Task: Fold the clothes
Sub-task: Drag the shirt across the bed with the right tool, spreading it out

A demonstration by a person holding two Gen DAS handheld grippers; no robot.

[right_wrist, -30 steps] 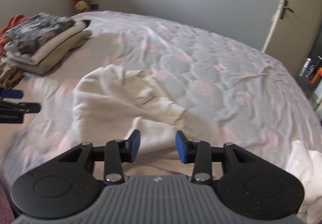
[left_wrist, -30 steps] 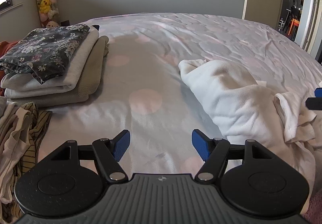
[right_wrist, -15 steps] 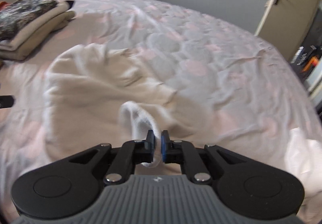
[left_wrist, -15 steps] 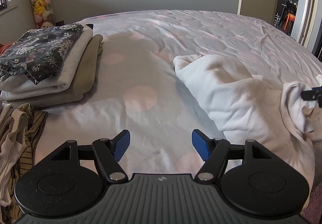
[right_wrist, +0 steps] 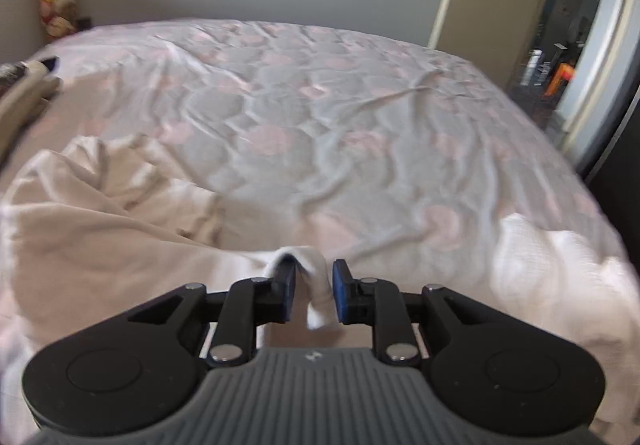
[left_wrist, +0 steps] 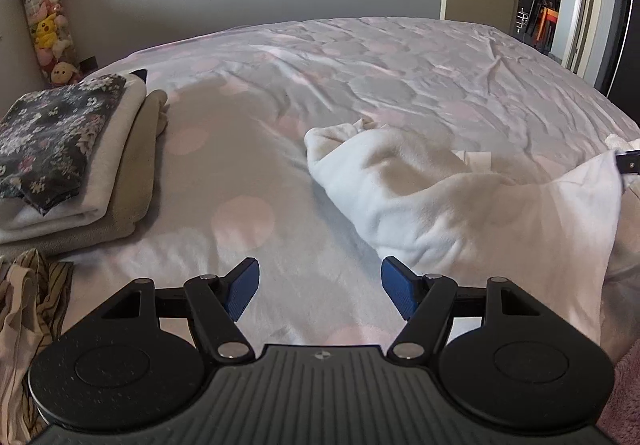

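- Cream garment (left_wrist: 440,201) crumpled across lower right of the left view, on the bed (left_wrist: 400,77).
- Right hand-held gripper (right_wrist: 314,291): jaws opening, a fold of the garment hanging between them, right pad touching it.
- Left hand-held gripper (left_wrist: 318,285): wide open, empty, tilted down over bare sheet.
- Best spread flat before folding; second corner needs catching.
- Folded stack (left_wrist: 72,157) at left edge.
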